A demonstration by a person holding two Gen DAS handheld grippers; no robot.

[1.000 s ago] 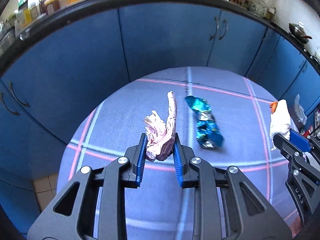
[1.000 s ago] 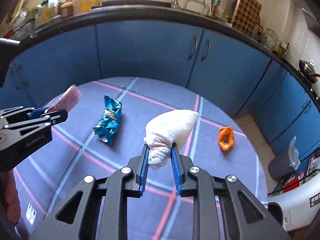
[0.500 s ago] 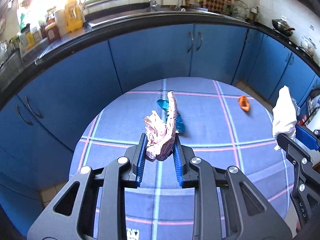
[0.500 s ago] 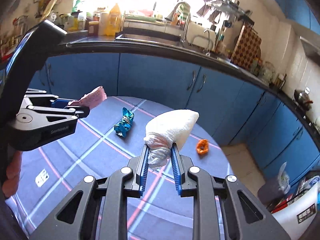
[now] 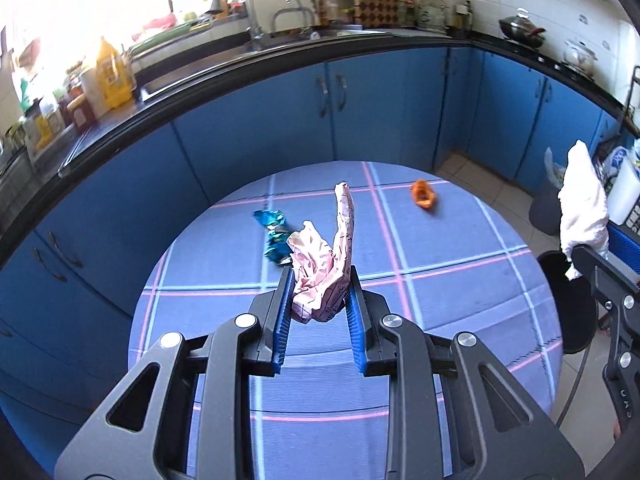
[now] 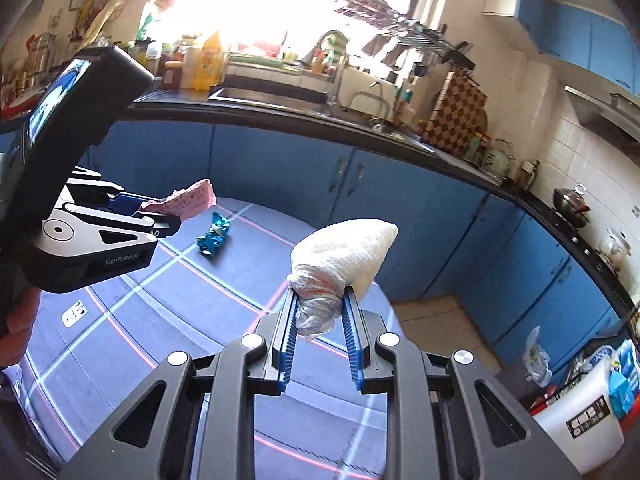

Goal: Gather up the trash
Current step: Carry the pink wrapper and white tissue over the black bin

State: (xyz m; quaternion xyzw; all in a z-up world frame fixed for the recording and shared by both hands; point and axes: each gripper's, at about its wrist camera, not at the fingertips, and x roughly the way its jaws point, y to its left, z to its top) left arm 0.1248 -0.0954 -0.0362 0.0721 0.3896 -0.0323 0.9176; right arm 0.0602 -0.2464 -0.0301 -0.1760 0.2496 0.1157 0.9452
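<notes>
My left gripper (image 5: 319, 276) is shut on a crumpled pink paper (image 5: 324, 280) and holds it high above the round blue table (image 5: 440, 280). It also shows in the right wrist view (image 6: 168, 220) with the pink paper (image 6: 192, 200). My right gripper (image 6: 320, 300) is shut on a white tissue wad (image 6: 344, 256), also raised; it shows at the right edge of the left wrist view (image 5: 596, 256) with the tissue (image 5: 582, 204). A blue foil wrapper (image 5: 274, 232) (image 6: 214, 236) and an orange scrap (image 5: 422, 196) lie on the table.
Blue kitchen cabinets (image 5: 328, 112) with a black counter curve behind the table. A dark bin (image 5: 572, 300) stands on the tiled floor right of the table. A white basket (image 6: 580, 400) with packets and a small lined bin (image 6: 532, 360) sit further right.
Both grippers have risen well above the table with their trash still held and swung rightward. The table looks smaller and the floor and bin at the right have come into view.
</notes>
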